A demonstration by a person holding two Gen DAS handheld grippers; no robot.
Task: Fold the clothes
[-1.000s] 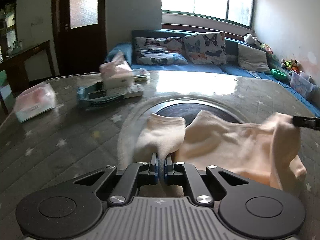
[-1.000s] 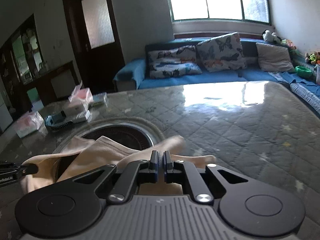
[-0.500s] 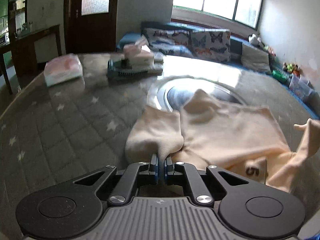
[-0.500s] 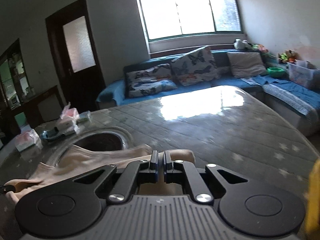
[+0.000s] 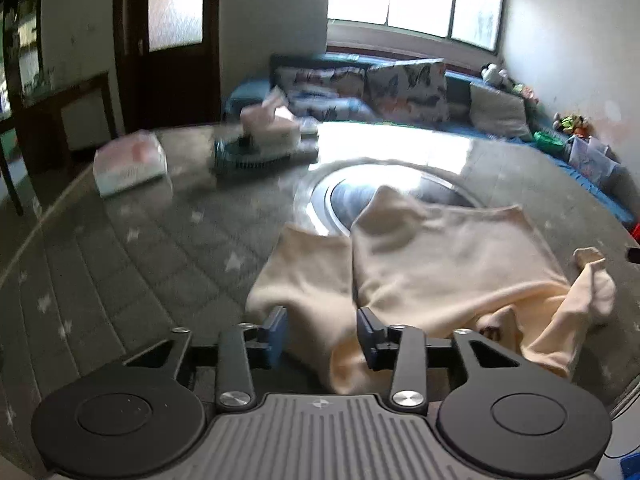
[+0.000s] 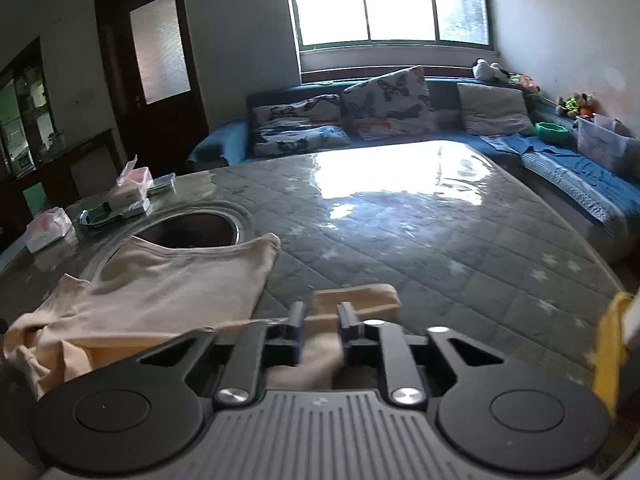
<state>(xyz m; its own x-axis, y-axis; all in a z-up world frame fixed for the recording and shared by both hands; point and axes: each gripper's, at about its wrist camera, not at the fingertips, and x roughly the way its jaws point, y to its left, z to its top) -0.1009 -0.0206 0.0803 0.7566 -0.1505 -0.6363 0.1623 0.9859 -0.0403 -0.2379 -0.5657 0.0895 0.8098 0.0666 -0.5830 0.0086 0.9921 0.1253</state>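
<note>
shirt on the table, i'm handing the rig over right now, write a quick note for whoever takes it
Left tool: open, fabric between the fingers but not clamped.
Right tool: open, a strip of cloth lying between the fingers, also not clamped.
Shirt: cream, lying on the table, its far edge over the round metal inset. The body lies mostly flat; one sleeve is spread ahead of the left tool, and the near edge is bunched and rumpled at the right.
Done: shirt laid down and released.
Left: smooth the bunched part, then fold the sleeves and body.
</note>
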